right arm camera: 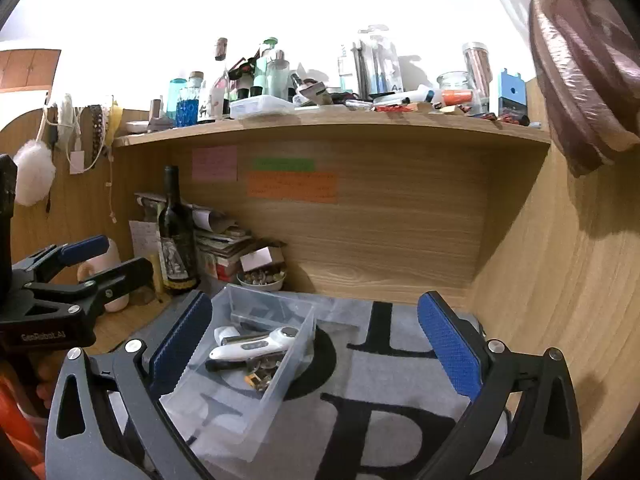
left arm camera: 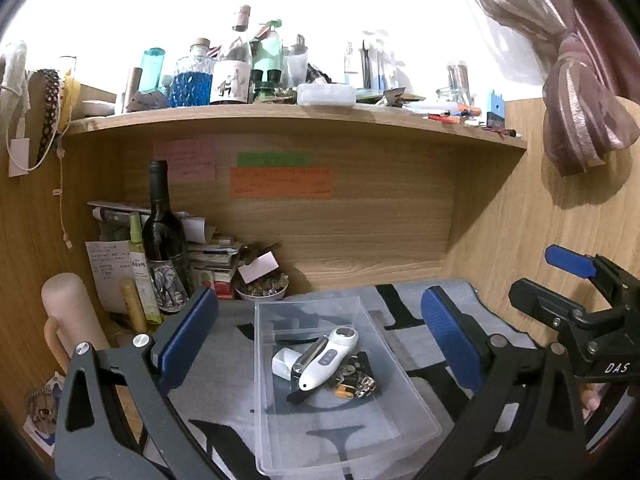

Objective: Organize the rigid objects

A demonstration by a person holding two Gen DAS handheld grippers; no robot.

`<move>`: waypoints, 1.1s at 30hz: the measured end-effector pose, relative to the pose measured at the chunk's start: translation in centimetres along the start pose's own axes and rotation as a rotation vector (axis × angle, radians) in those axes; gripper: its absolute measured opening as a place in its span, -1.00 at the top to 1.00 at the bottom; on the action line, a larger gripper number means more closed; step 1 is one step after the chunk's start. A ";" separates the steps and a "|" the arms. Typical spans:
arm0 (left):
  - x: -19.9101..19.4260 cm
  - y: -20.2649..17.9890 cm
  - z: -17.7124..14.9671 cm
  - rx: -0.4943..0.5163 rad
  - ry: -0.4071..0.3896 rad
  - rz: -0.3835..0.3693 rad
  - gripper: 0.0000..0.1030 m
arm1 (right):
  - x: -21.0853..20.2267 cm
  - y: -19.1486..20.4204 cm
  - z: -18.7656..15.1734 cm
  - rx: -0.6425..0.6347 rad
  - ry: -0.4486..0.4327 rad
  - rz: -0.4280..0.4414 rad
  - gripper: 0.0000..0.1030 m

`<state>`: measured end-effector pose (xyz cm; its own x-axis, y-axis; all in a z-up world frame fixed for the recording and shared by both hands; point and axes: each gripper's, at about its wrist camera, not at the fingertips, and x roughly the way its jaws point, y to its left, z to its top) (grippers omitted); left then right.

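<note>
While over clear bin [left arm camera: 394,364], both hand-held grippers [left arm camera: 320,340] [right arm camera: 316,344] wide open, w/ nothing held.

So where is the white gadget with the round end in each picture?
Left wrist view: the white gadget lies inside the clear box, below centre.
Right wrist view: the same gadget in the box, lower left of centre.
Shared landmark: the dark wine bottle, standing at the back left.

Wooden desk [right arm camera: 132,322], grey lettered mat [right arm camera: 380,364], clear bin [right arm camera: 280,364] on it
</note>
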<state>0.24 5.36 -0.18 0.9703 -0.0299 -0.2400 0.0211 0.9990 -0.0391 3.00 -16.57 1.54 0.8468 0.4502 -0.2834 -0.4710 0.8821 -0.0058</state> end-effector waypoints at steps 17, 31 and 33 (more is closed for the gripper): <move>-1.2 -0.6 -0.2 0.010 -0.023 -0.011 -1.00 | -0.8 -0.4 -0.4 0.004 -0.012 0.012 -1.00; -1.2 -0.8 -0.2 0.011 -0.024 -0.013 -1.00 | -1.0 -0.2 -0.5 0.008 -0.011 0.001 -1.00; -1.2 -0.9 -0.2 0.015 -0.026 -0.011 -1.00 | -1.0 -0.1 -0.5 0.007 -0.009 0.001 -1.00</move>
<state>-0.95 4.53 -0.06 0.9759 -0.0407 -0.2142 0.0358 0.9990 -0.0268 2.08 -17.16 1.35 0.8486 0.4522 -0.2746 -0.4700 0.8827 0.0012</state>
